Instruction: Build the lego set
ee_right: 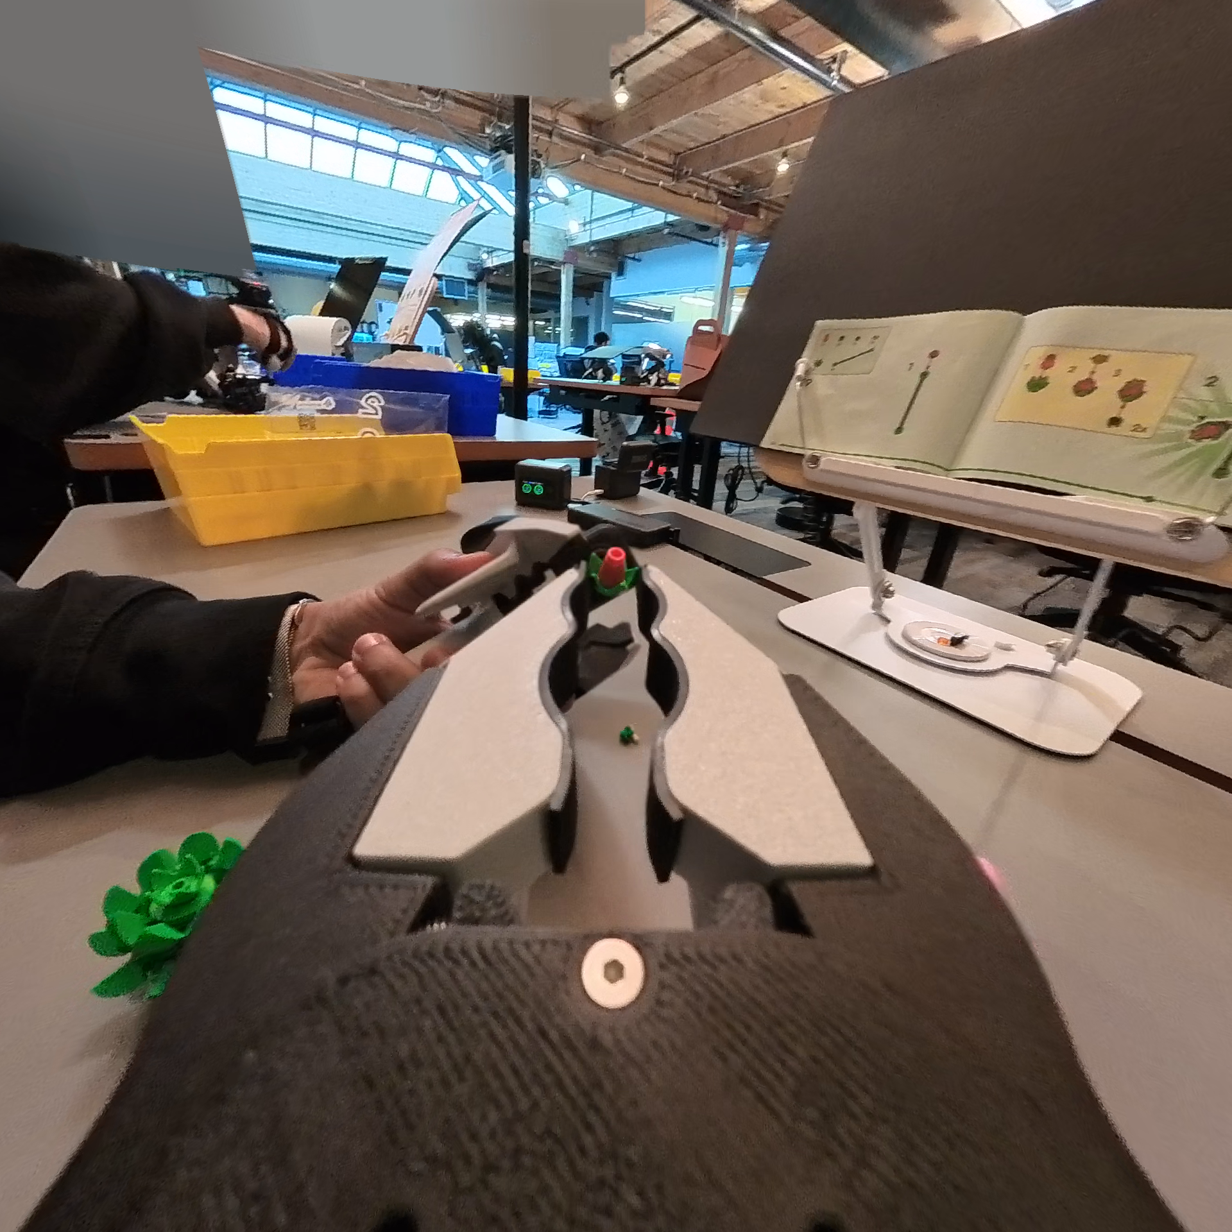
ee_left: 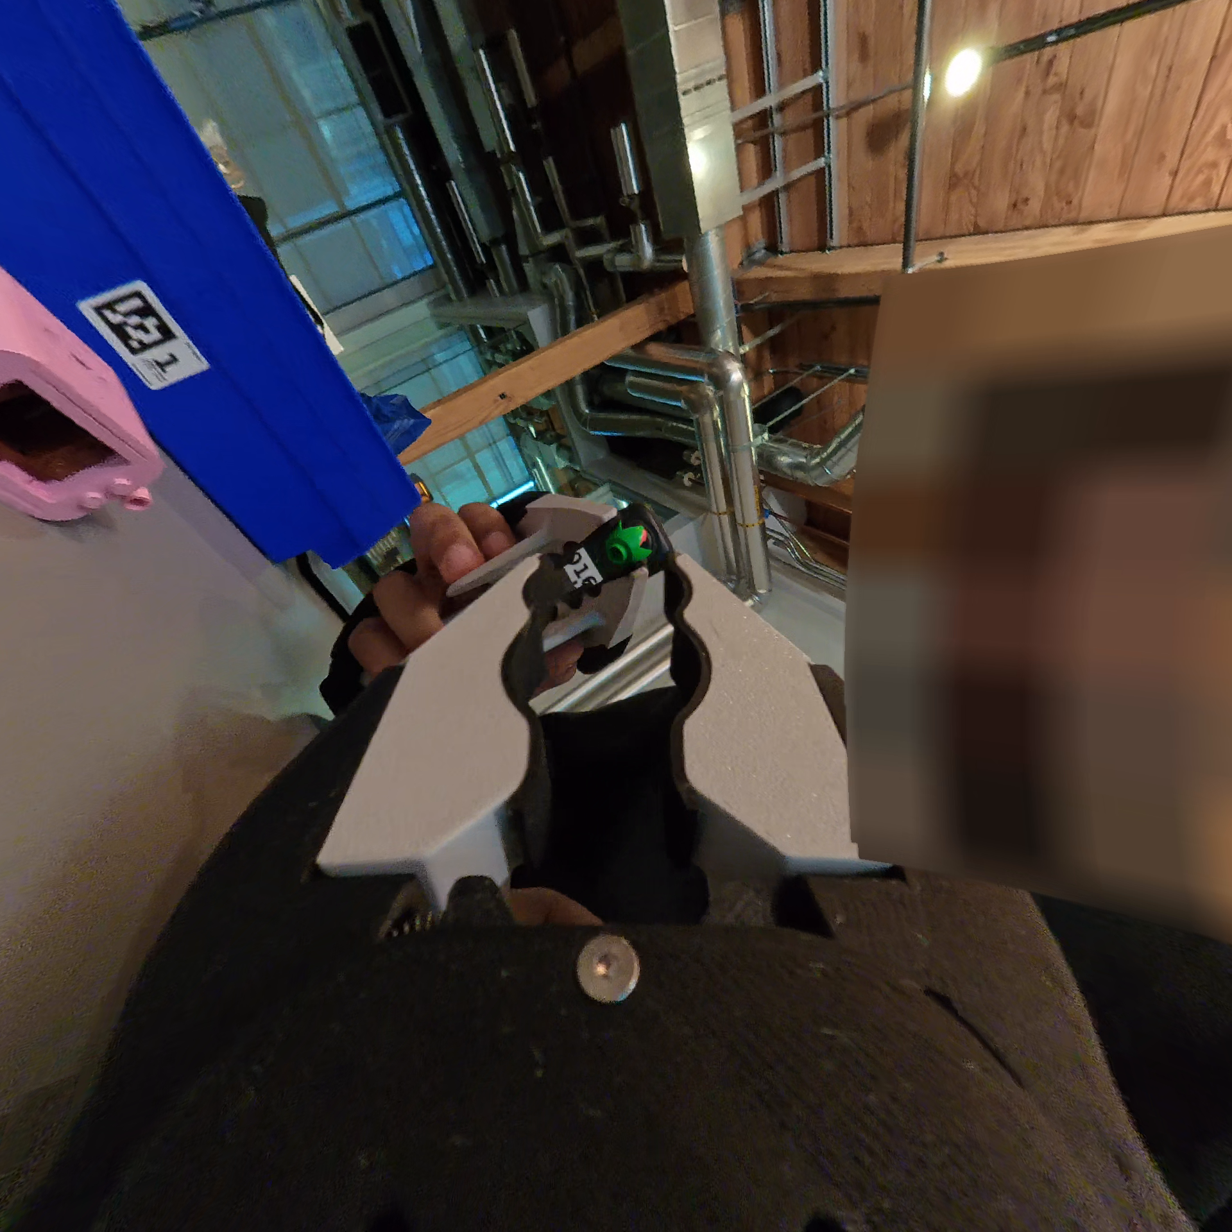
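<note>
A small lego flower piece [ee_right: 610, 572], a red cone on a green leafy base, sits between the fingertips of my right gripper [ee_right: 613, 581], which is shut on it above the grey table [ee_right: 933, 840]. My left gripper [ee_right: 513, 573], held by a hand [ee_right: 360, 633], meets it from the left. In the left wrist view my left gripper [ee_left: 605, 567] is open, and the flower piece [ee_left: 623, 543] sits just past its tips in the right gripper's black finger ends. A large green leaf piece [ee_right: 160, 913] and a tiny green piece [ee_right: 627, 735] lie on the table.
An open instruction booklet [ee_right: 1000, 393] rests on a white stand [ee_right: 967, 667] at the right. A yellow bin [ee_right: 300, 480] and a blue bin [ee_right: 413, 390] stand at the back left, where another person's sleeve [ee_right: 100, 320] reaches. A blue bin [ee_left: 167, 267] and a pink object [ee_left: 60, 433] fill the left wrist view's left side. Less than 4 cm separates the two grippers' tips.
</note>
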`<move>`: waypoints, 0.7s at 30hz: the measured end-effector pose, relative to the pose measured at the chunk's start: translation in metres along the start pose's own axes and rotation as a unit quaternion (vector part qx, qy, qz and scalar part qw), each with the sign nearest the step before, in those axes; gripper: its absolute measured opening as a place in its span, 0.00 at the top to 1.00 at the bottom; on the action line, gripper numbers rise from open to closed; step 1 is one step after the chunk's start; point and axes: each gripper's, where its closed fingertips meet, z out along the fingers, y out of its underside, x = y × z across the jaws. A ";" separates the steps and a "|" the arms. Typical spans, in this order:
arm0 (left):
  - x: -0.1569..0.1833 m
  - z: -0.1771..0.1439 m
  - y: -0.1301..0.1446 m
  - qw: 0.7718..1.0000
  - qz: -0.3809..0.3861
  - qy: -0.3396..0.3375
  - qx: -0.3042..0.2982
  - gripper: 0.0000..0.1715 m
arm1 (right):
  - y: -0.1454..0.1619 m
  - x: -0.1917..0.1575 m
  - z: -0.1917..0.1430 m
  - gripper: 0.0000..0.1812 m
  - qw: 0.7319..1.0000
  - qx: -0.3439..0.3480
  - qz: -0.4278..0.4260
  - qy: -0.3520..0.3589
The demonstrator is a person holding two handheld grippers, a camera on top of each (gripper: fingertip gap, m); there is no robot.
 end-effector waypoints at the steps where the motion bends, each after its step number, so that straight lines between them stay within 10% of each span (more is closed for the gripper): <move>1: 0.001 -0.003 -0.004 1.000 0.002 -0.001 0.009 0.78 | 0.000 0.003 -0.001 0.93 1.000 0.001 0.002 0.006; 21: 0.042 -0.074 -0.071 0.971 0.159 -0.091 0.156 0.79 | 0.132 -0.011 0.004 0.93 0.917 -0.398 0.029 -0.027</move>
